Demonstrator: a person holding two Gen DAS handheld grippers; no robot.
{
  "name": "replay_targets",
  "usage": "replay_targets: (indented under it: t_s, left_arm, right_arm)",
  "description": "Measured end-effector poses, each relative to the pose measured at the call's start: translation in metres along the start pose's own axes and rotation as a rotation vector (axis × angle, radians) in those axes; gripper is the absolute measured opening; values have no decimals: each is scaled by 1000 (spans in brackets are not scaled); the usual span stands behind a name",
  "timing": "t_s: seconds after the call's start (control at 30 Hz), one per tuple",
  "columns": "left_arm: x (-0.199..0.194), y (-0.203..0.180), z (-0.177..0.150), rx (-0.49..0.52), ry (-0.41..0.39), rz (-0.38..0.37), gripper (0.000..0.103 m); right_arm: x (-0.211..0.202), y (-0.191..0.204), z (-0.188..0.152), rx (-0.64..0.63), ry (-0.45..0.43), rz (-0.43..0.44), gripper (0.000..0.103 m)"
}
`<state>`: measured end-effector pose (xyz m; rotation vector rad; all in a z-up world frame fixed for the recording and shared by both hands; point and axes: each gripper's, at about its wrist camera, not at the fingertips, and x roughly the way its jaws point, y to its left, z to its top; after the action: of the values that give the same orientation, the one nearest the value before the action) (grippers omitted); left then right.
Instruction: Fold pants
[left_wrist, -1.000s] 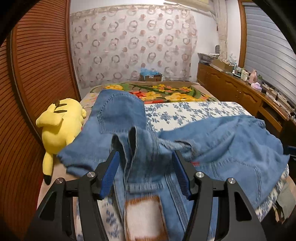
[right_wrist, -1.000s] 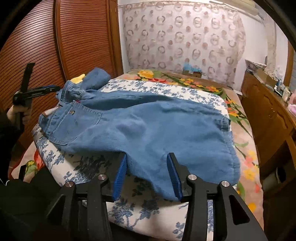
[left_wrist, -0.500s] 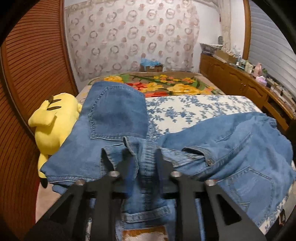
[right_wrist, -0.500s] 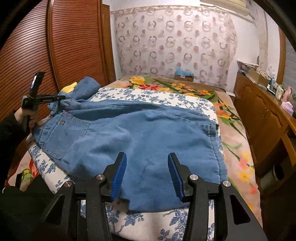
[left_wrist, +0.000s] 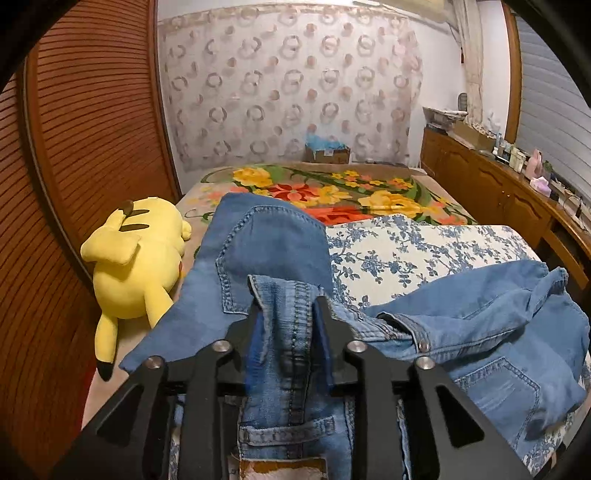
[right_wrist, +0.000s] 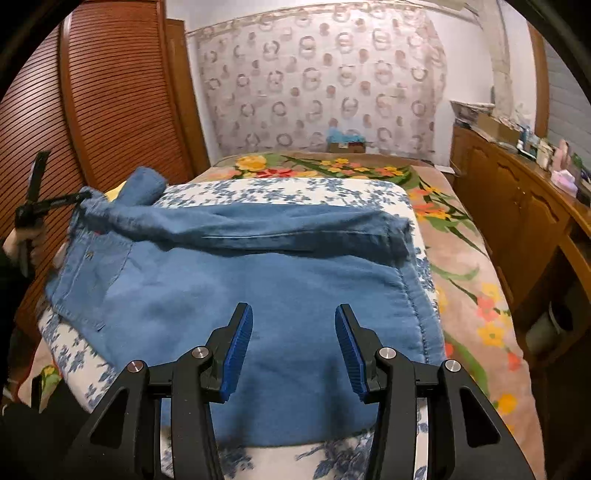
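Note:
Blue denim pants (right_wrist: 258, 291) lie across a white-and-blue floral pad (right_wrist: 288, 190) on the bed. My left gripper (left_wrist: 288, 314) is shut on the bunched waistband (left_wrist: 291, 332) and holds it lifted; the seat with a back pocket (left_wrist: 273, 251) hangs beyond it. It also shows in the right wrist view (right_wrist: 44, 203), at the far left, pulling the waist end up. My right gripper (right_wrist: 293, 339) is open and empty, just above the flat leg near the hem. The other leg (right_wrist: 280, 229) lies folded along the far side.
A yellow plush toy (left_wrist: 136, 262) lies left of the pants by the wooden slatted wardrobe (left_wrist: 81, 147). A flowered blanket (left_wrist: 351, 192) covers the far bed. A wooden cabinet (right_wrist: 517, 206) with small items runs along the right. A cardboard box (left_wrist: 327, 153) sits at the back.
My left gripper closed on the waistband and lifted it. My right gripper moved forward over the leg, still open. One leg now lies folded along the far side.

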<state>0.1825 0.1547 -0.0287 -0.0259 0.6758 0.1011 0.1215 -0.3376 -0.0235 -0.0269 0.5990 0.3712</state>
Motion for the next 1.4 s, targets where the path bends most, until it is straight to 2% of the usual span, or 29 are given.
replay_targets:
  t_s: [0.07, 0.1, 0.17, 0.4, 0.73, 0.9, 1.1, 1.4]
  left_arm:
    - [-6, -3, -2, 7, -15, -3, 57]
    - [-13, -4, -4, 12, -33, -11, 62]
    - [-21, -7, -4, 12, -53, -23, 81]
    - [-54, -35, -12, 31, -102, -93, 81]
    - [-52, -98, -42, 87, -51, -226, 81]
    - [-45, -125, -57, 116, -6, -273, 81]
    - [-41, -146, -72, 138, 28, -302, 81]
    - [-38, -157, -82, 156, 54, -311, 81]
  right_arm:
    - [4, -4, 0, 18, 4, -13, 48]
    - [6, -6, 0, 26, 7, -23, 48]
    - [8, -10, 0, 34, 11, -46, 49]
    - [-1, -26, -9, 82, 16, -111, 49]
    - [-21, -38, -24, 151, 31, -164, 49]
    - [-17, -36, -20, 166, 45, -154, 49]
    - [-10, -33, -17, 163, 46, -132, 49]
    - [-9, -45, -21, 162, 49, -129, 49]
